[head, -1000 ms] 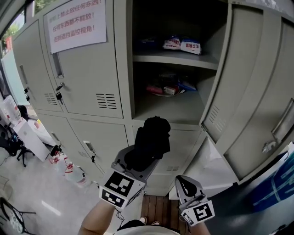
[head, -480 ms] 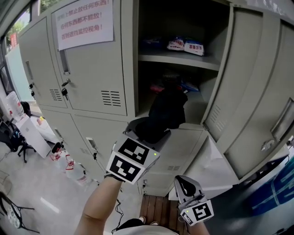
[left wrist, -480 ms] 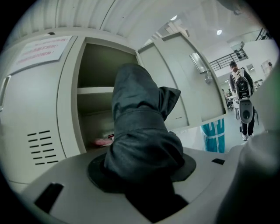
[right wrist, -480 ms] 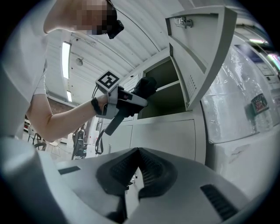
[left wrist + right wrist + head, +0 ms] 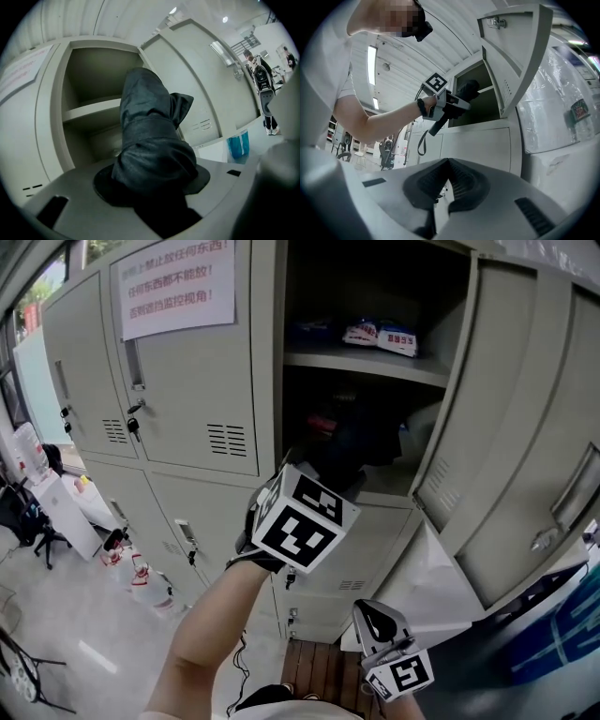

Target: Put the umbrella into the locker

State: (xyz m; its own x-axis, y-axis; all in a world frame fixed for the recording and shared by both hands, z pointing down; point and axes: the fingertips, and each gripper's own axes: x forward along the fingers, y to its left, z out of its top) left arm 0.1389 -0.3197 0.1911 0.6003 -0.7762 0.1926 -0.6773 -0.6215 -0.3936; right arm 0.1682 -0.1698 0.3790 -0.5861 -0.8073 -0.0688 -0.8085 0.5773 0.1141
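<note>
Left tool (image 5: 314,474), umbrella (image 5: 354,439) seemingly inside locker (image 5: 361,365)

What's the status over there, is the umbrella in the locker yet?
Left gripper shut on black umbrella, its end at the open locker's lower shelf, not set down. Right gripper shut, empty, low. Packets on that shelf; door wide open.

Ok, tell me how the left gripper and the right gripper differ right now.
The left gripper grips the black folded umbrella; the right gripper has its jaws together on nothing. The left gripper is up at the open locker, at its lower compartment; the right gripper hangs low, below the open door. Both carry a marker cube.
</note>
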